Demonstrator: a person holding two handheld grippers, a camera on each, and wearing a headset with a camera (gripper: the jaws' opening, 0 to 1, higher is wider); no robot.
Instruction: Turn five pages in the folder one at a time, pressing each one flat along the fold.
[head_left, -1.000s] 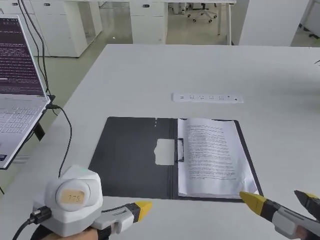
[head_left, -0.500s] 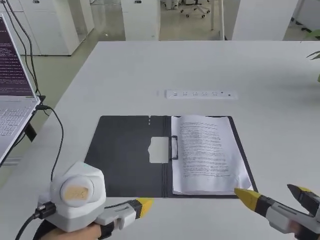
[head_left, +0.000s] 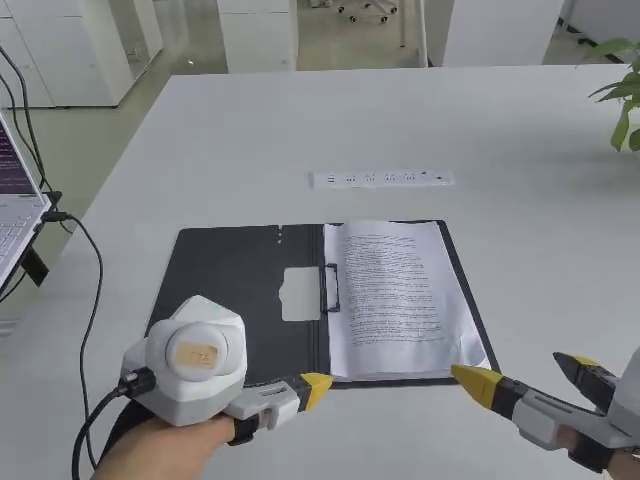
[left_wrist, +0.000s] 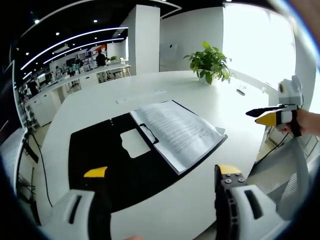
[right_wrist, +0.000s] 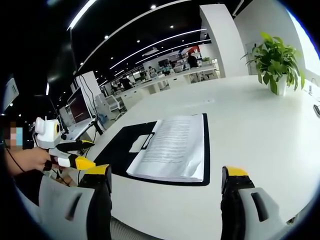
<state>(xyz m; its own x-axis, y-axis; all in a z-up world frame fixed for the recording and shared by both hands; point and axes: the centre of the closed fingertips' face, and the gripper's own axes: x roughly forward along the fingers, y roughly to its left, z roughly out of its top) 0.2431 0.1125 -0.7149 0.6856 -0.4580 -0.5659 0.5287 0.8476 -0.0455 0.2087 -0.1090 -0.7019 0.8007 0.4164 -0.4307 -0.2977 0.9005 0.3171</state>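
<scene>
Hovering low in the head view, the left gripper (left_wrist: 161, 172) at lower left and the right gripper (head_left: 525, 372) at lower right both hold their yellow-tipped fingers wide apart and empty. Beyond them, mid-frame, the open black plastic folder (head_left: 230, 290) lies flat on the white tabletop (head_left: 300, 120), with printed white pages (head_left: 395, 300) on its right half. A white power strip (head_left: 382, 179) lies above it.

at the head view's left edge a laptop (head_left: 10, 225) is cut to a sliver of screen and keyboard, and a plant (head_left: 620, 95) at the right edge to a few leaves. the right gripper (head_left: 520, 372) runs off the lower right corner. the left gripper (head_left: 305, 392) shows one yellow tip, its other jaw hidden behind its own body. print on the top page (head_left: 395, 290) of the folder (head_left: 235, 300) is too small to read.
</scene>
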